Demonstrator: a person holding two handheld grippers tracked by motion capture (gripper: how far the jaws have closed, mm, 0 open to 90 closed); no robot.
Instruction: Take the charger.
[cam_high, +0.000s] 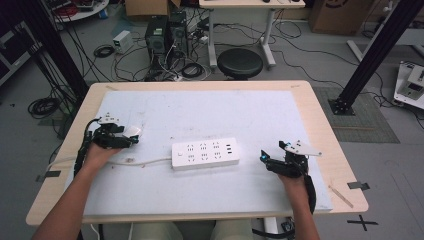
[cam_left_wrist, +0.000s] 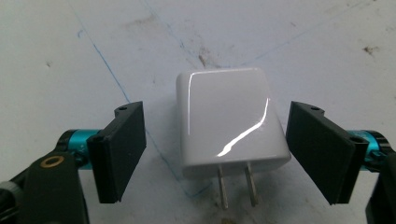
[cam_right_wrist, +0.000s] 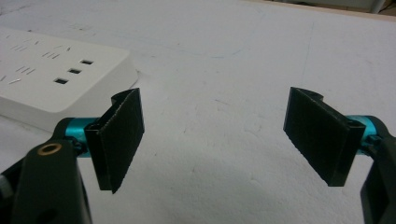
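We see the left gripper spread around the white charger lying on the table, pads not touching it, while the right gripper hangs spread beside the power strip.

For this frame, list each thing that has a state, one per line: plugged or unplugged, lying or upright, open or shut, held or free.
White two-prong plug-in charger block: unplugged, lying flat on the white table mat, between the jaws with gaps both sides.
White power strip: lying flat, sockets up, nothing plugged in.
Left gripper: open, around the charger.
Right gripper: open, empty, beside the strip.
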